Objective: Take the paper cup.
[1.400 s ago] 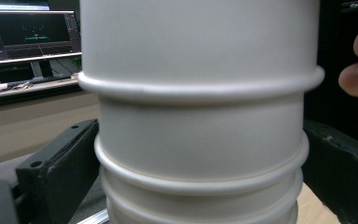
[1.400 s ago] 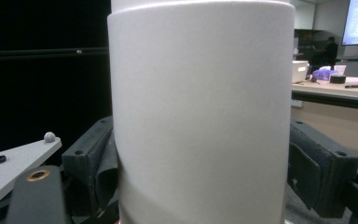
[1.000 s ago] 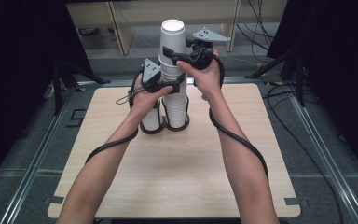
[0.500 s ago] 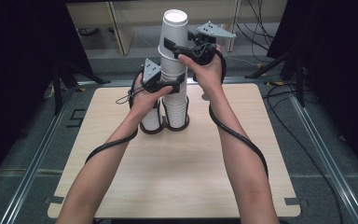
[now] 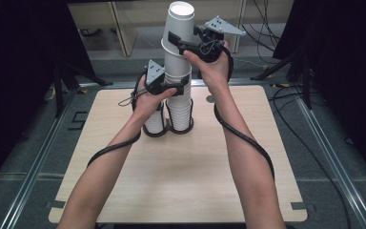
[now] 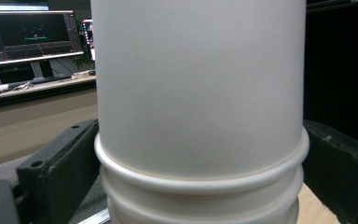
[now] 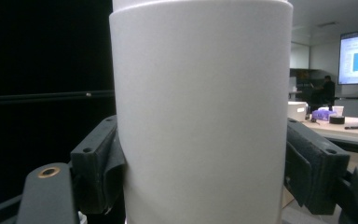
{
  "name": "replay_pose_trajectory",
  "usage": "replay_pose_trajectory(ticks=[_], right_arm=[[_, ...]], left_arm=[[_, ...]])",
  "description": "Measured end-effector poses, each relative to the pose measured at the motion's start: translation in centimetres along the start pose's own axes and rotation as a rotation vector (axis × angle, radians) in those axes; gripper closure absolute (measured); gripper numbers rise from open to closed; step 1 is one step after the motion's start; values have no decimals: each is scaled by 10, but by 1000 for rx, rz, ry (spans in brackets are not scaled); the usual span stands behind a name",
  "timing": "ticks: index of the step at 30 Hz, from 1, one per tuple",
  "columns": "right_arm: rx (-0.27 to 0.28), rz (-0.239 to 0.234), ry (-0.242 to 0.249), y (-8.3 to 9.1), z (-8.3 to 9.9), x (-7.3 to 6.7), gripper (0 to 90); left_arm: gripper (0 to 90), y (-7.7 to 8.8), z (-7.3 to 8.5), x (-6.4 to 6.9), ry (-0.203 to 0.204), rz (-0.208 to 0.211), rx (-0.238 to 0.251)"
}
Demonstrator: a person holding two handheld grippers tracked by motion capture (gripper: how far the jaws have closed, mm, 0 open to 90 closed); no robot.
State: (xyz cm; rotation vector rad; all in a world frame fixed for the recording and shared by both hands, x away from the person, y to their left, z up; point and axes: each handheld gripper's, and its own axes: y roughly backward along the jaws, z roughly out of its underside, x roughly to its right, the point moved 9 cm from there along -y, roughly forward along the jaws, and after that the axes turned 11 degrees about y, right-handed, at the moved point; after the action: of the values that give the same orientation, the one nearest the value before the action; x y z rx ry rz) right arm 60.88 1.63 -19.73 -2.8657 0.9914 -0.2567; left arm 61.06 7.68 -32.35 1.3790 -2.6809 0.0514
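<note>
Pulling the top cup off the stack

Left gripper (image 5: 175, 85) clamps the cup stack (image 5: 178, 102); right gripper (image 5: 178, 44), jaws just closing on the top cup (image 5: 180, 24), should lift straight up.

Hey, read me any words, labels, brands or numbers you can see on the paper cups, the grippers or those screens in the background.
No text can be read.
Cup stack: plain white, no print.
Monitor in the left gripper view: lines and graphs, too small and blurred to read.
Projected screen in the right gripper view: text too blurred to read.

Wooden table (image 5: 124, 191), grey floor (image 5: 28, 157) (dark surroundings)
</note>
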Motion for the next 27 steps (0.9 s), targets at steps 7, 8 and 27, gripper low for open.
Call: replay_pose_trajectory(ticks=[7, 8, 27], right_arm=[[39, 3, 8, 1, -9, 1, 236], [47, 0, 7, 1, -10, 0, 236], [106, 27, 28, 8, -30, 3, 239]], left_arm=[[29, -2, -1, 0, 0, 9, 13], [29, -1, 0, 0, -4, 7, 11], [28, -2, -1, 1, -2, 14, 14]])
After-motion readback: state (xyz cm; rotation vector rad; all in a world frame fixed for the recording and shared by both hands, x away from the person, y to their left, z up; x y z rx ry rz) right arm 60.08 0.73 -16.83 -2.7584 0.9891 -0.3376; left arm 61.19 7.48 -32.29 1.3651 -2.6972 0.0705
